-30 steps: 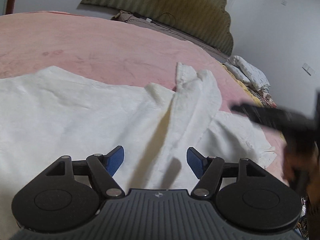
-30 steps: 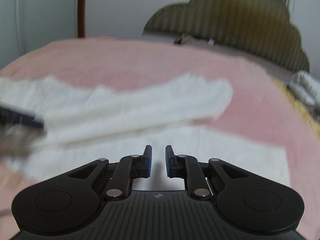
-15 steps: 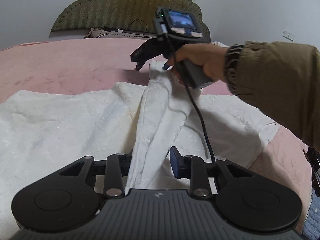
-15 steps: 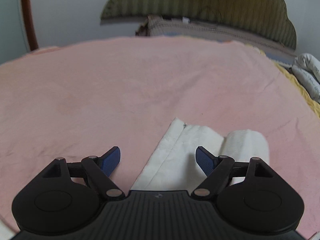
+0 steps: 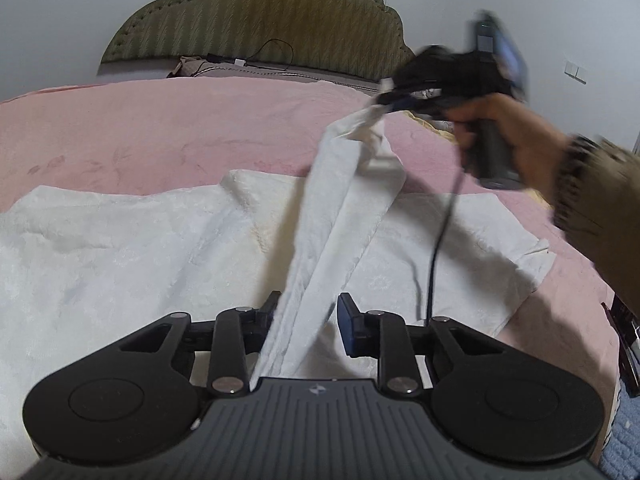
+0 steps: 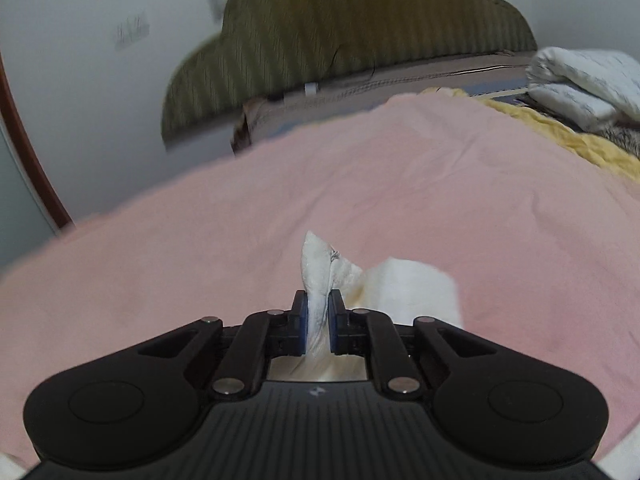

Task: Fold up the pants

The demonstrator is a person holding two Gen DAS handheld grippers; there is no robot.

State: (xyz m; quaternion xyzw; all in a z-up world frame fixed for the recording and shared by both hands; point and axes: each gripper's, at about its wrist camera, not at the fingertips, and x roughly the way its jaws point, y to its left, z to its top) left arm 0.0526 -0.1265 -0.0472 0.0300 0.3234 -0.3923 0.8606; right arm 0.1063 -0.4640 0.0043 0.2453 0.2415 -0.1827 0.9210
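White textured cotton pants (image 5: 132,248) lie spread on the pink bedspread (image 5: 160,136), one strip lifted taut between both tools. Right tool (image 6: 318,322) has just snapped closed, pinching a hem corner. Left tool (image 5: 306,320) has narrowed around the strip's near end; its right pad looks clear. No readable writing. Olive scalloped headboard (image 5: 260,20) stands far.
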